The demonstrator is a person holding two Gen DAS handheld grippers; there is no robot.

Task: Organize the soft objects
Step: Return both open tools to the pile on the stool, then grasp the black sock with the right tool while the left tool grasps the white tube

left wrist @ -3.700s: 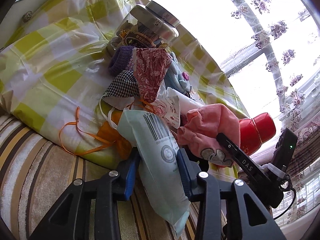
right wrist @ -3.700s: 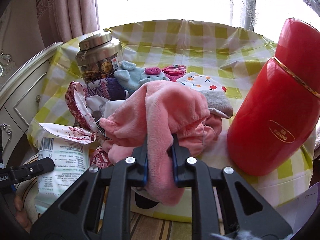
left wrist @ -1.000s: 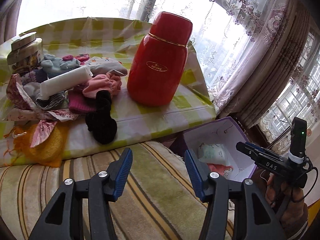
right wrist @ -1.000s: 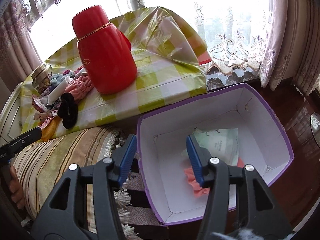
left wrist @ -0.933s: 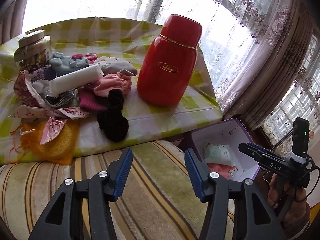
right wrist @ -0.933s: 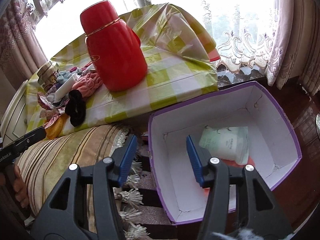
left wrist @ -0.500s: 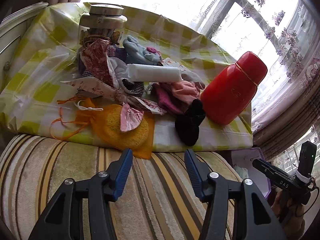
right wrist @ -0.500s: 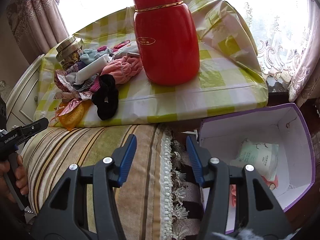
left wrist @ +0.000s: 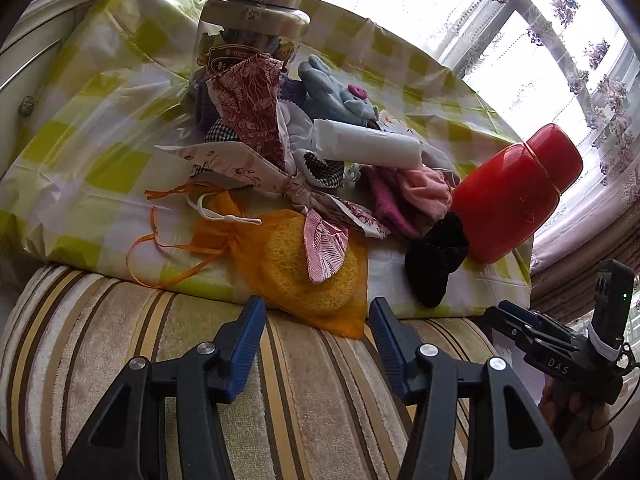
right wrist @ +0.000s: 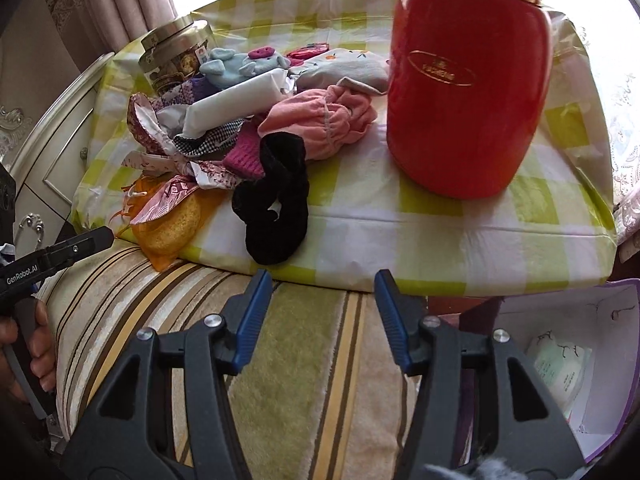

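A pile of soft things lies on the checked tablecloth [left wrist: 100, 152]. It holds an orange mesh pouch [left wrist: 296, 268], a black scrunchie [left wrist: 436, 264], a pink cloth [right wrist: 320, 120], a white roll [left wrist: 368, 144], a blue plush [left wrist: 336, 92] and patterned fabric [left wrist: 248, 108]. My left gripper [left wrist: 318, 320] is open and empty, just short of the orange pouch. My right gripper [right wrist: 322, 296] is open and empty, just in front of the black scrunchie [right wrist: 276, 208]. A purple box [right wrist: 600, 364] at lower right holds a pale green packet [right wrist: 560, 368].
A tall red flask [right wrist: 468, 80] stands on the cloth right of the pile. A gold-lidded jar [left wrist: 248, 36] stands behind the pile. A striped cushion [left wrist: 280, 380] lies under both grippers. A white cabinet [right wrist: 52, 152] is at left.
Both grippers, once shut on a green packet and a pink cloth, are now open and empty. They swung from the purple box back to the pile and moved closer to it.
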